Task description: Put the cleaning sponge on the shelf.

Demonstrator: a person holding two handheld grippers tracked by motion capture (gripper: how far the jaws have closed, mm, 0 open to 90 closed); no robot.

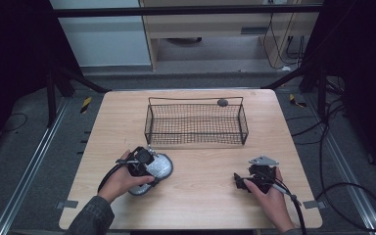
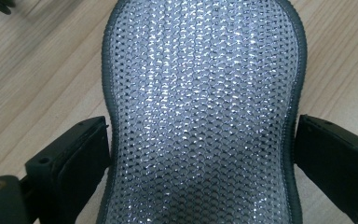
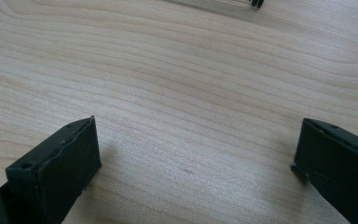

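A silvery mesh pad (image 2: 200, 70) with a dark grey rim lies flat on the wooden table (image 1: 200, 196) at the front left (image 1: 160, 169). My left gripper (image 1: 146, 167) points down over it, held by a hand. In the left gripper view its jaws (image 2: 203, 140) straddle the pad's narrow waist, and each pad rests against the rim on its side. My right gripper (image 1: 240, 182) sits low at the front right. Its jaws (image 3: 196, 154) stand wide apart over bare wood with nothing between them.
A black wire basket (image 1: 196, 123) stands at the table's middle back. A small dark round thing (image 1: 223, 102) sits at its far rim. A corner of the basket (image 3: 256, 3) shows ahead of the right gripper. Cables trail from both grippers toward the front edge.
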